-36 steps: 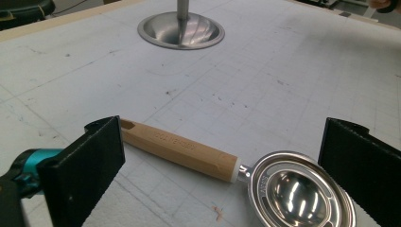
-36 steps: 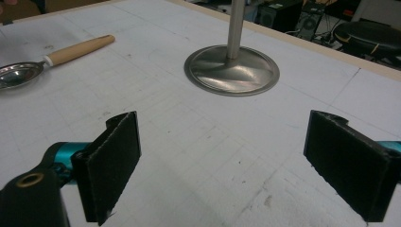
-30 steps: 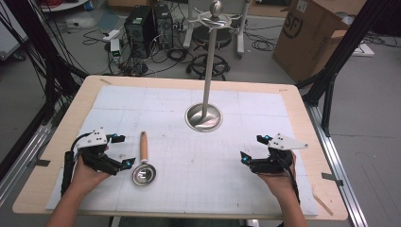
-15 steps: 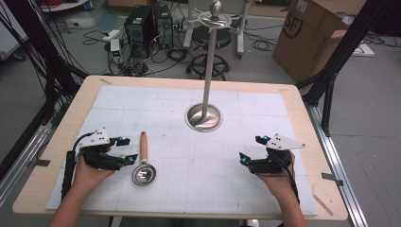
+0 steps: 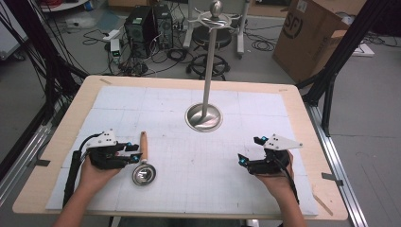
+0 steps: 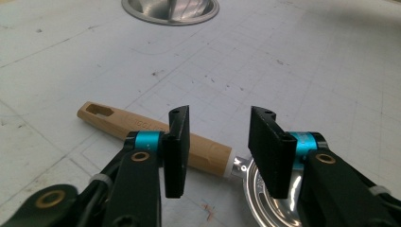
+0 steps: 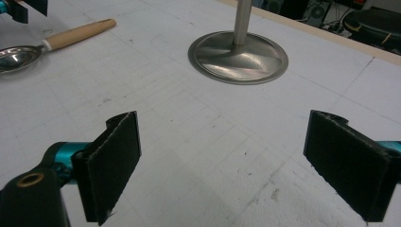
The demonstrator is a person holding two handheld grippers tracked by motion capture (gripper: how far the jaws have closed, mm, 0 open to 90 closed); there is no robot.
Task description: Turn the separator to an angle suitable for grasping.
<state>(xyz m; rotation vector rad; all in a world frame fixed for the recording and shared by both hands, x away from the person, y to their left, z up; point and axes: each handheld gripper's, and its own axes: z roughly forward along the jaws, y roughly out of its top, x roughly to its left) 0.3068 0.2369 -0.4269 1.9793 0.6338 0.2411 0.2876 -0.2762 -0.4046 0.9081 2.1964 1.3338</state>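
**A:** What have I got, biggest things first?

**B:** I see the wooden table [image 5: 302,101] with its pale gridded mat [image 5: 198,189]. The mat stops short of the table's edge on all sides, leaving a bare wood border. I've got wide open mat between the two grippers and up toward twelve o'clock. The one obstacle is the steel stand [image 5: 204,116], a round base with a tall pole, just past centre toward twelve.

**A:** Any writing?

**B:** A cardboard box [image 5: 314,35] on the floor at about one o'clock carries "SF" in a ring. The ladle handle has faint stamped lettering I can't read.

**A:** And the ladle?

**B:** The small ladle [image 5: 143,163] lies flat at about eight o'clock from the stand, wooden handle pointing to twelve, steel bowl toward six. My left gripper [image 5: 133,152] sits at its nine o'clock. In the left gripper view the handle [image 6: 156,135] runs crosswise behind the jaws, its bowl end in the gap.

**A:** Jaws?

**B:** The left ones have just been closing and still stand apart, pads not pressing the handle. My right gripper [image 5: 249,150] is at four o'clock from the stand, spread wide over bare mat, well apart from the ladle.
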